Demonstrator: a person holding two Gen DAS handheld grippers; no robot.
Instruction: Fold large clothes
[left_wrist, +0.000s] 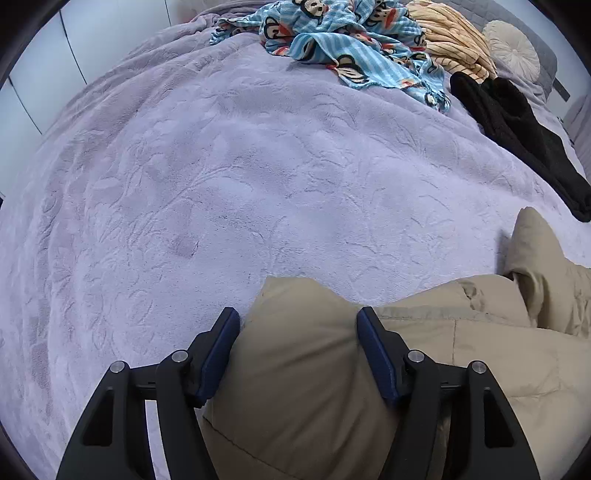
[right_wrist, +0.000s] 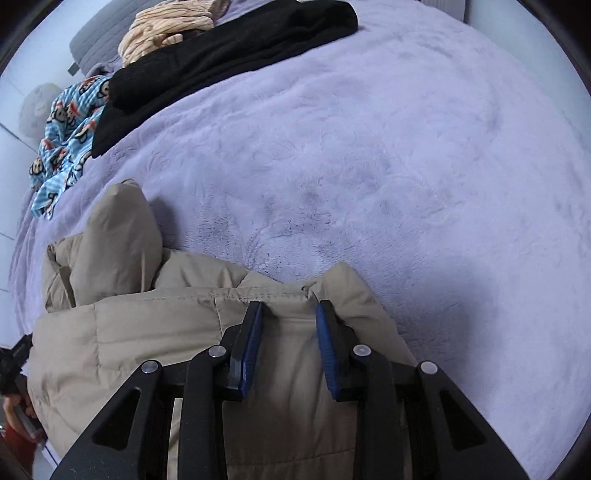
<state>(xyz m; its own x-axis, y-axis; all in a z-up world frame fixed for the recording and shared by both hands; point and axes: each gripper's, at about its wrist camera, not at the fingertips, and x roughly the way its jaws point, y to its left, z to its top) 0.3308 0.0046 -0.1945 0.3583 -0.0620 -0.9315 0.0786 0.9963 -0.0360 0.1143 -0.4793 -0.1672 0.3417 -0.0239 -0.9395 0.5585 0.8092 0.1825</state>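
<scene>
I see the tan jacket bunched at the near edge of the bed, with a puffy fold of it sitting between my left gripper's widely spread fingers; both pads touch the fabric. My right gripper is narrower, its blue pads straddling the jacket's seam edge, though I cannot tell whether they pinch it. Ahead of both grippers the lilac blanket lies open. Far back lie a black garment, a monkey-print cloth and a striped one.
</scene>
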